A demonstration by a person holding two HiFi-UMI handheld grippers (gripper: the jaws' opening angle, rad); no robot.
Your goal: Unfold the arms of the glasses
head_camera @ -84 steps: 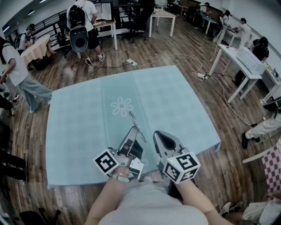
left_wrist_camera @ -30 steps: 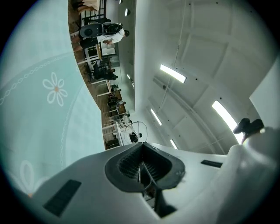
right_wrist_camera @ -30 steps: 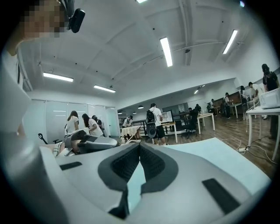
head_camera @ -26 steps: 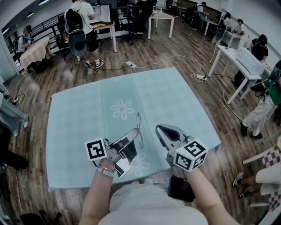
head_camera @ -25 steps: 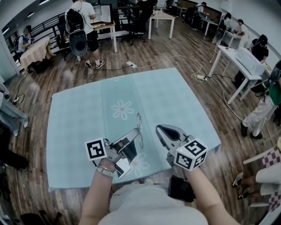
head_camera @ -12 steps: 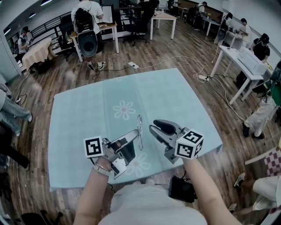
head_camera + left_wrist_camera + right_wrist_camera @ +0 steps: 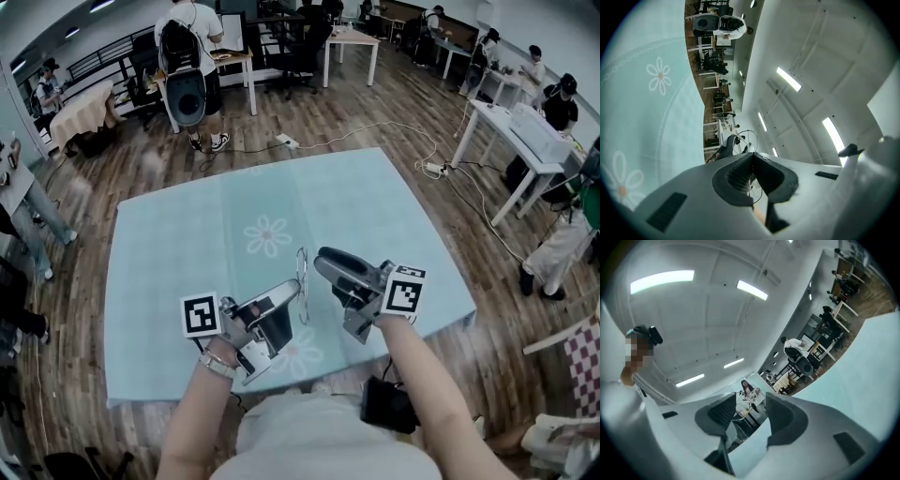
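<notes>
My left gripper (image 7: 289, 291) pinches the glasses (image 7: 302, 281) above the table's (image 7: 178, 234) near edge; my right gripper (image 7: 322, 263), just right, has just been opening, gripping nothing, so I judge the unfolding unfinished

A: Head view, glasses (image 7: 302, 281): thin wire outline only. Their arms are too fine to tell folded from open.

B: Noted. Own view of the left gripper (image 7: 752, 157): one lens ring clears the pads. The pinched part is covered, and the rest sits behind the jaws.

A: The right gripper (image 7: 750, 397), jaws just been opening: a bit of wire shows in the gap. Too small to name the part or tell if it touches a pad.

B: The table (image 7: 187, 234): near edge partly behind the forearms (image 7: 202, 412). The bystander (image 7: 23, 202) is cut off at the left picture edge and smeared.
</notes>
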